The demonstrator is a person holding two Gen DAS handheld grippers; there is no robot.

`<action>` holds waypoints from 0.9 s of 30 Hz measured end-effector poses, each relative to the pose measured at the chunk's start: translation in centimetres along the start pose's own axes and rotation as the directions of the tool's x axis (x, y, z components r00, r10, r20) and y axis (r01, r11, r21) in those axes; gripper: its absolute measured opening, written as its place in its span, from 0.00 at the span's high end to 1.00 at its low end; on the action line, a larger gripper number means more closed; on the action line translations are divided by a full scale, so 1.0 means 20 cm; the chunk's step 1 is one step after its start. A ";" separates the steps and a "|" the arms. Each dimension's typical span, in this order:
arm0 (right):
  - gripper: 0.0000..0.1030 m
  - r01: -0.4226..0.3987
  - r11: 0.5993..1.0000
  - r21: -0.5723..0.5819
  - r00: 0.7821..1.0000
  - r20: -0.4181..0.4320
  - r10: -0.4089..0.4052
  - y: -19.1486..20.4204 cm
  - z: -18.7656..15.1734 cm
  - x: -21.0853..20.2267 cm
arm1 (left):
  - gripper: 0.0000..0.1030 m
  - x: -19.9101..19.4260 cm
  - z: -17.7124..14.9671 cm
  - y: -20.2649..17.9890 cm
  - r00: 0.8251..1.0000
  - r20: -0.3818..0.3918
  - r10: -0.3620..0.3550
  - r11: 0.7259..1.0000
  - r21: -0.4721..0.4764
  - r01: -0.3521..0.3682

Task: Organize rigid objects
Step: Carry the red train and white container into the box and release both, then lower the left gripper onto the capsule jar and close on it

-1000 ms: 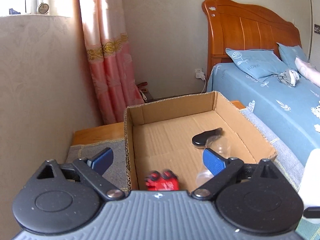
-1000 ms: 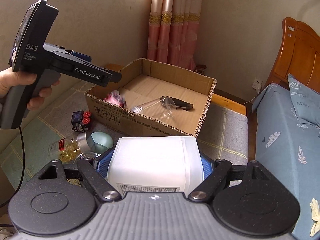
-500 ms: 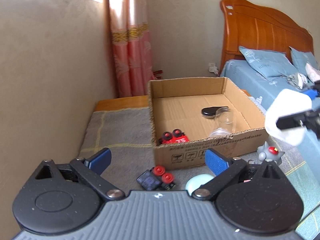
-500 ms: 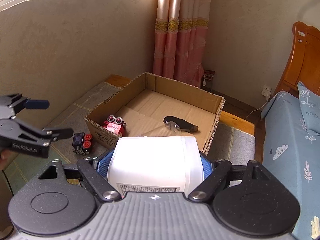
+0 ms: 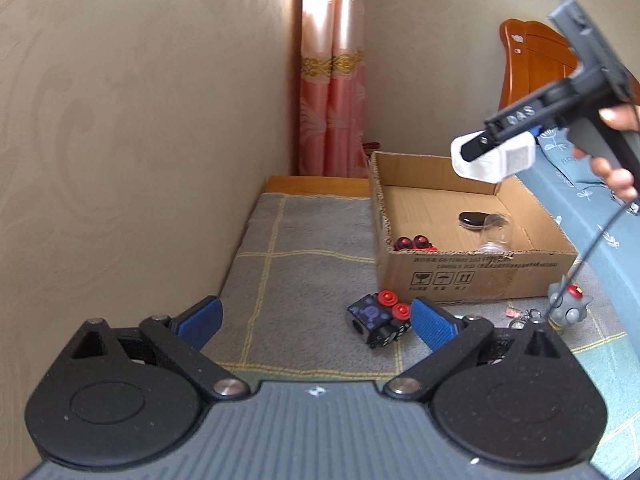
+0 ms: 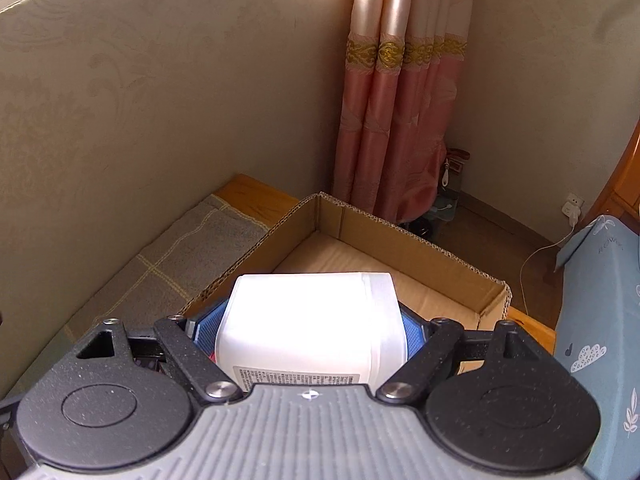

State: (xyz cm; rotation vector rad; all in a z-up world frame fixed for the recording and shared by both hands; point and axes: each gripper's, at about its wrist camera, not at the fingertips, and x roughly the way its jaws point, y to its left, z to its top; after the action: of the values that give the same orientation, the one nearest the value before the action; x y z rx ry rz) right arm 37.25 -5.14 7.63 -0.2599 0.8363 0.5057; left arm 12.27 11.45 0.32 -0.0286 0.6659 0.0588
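We hold the white jar (image 6: 310, 328) crosswise in the right gripper (image 6: 308, 332), blue pads pressed on its two sides, hanging over the near part of the open box (image 6: 404, 240). The left gripper (image 5: 316, 320) is spread wide and empty above the grey blanket (image 5: 304, 232), just short of the dark toy block (image 5: 378, 318) with red knobs. The jar is smooth, rounded plastic, so we judge it could slip or roll in the pads if we tilt further. Dropped from this height, it could strike the clear glass (image 5: 494, 236) lying in the box beside a black oval piece (image 5: 472, 218) and a red toy (image 5: 414, 243). The thin corrugated walls look soft enough to buckle if we clip them. A grey figurine (image 5: 568, 306) waits outside, by the box's front wall.
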 end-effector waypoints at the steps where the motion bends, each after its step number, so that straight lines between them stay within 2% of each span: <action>1: 0.16 0.005 1.000 0.005 1.000 -0.008 -0.004 0.00 0.04 0.05 | 0.03 -0.01 -0.01 0.01 1.000 0.002 0.002 1.000 -0.003 -0.002; 3: 0.15 0.017 1.000 0.009 1.000 0.003 -0.018 -0.01 0.09 0.12 | 0.03 -0.02 -0.02 0.02 1.000 0.002 0.012 1.000 -0.012 -0.012; 5: 0.08 0.034 0.999 0.020 0.999 0.006 -0.034 -0.02 0.12 0.19 | 0.03 -0.03 -0.03 0.03 1.000 0.002 0.012 1.000 -0.018 -0.012; 6: 0.00 0.046 0.998 0.039 0.999 0.005 -0.046 -0.02 0.13 0.21 | 0.03 -0.03 -0.03 0.03 1.000 0.000 0.012 1.000 -0.021 -0.012; 14: 0.00 0.057 0.995 0.082 0.998 -0.009 -0.057 -0.05 0.08 0.20 | 0.02 -0.04 -0.04 0.02 1.000 0.004 -0.003 1.000 -0.012 0.003; 20: 0.00 0.071 0.995 0.065 0.997 -0.010 -0.071 -0.04 -0.02 0.09 | 0.02 -0.04 -0.05 -0.01 1.000 0.001 -0.020 1.000 0.002 0.020; 27: 0.00 0.052 0.994 0.094 0.999 -0.009 -0.052 -0.04 -0.19 -0.01 | 0.02 -0.04 -0.06 -0.04 0.999 -0.009 -0.032 0.999 0.019 0.032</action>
State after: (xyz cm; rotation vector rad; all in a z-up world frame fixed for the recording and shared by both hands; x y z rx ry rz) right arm 35.15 -7.54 5.30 -0.1959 0.8554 0.4158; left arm 11.01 10.52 -0.21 -0.0207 0.6747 0.0213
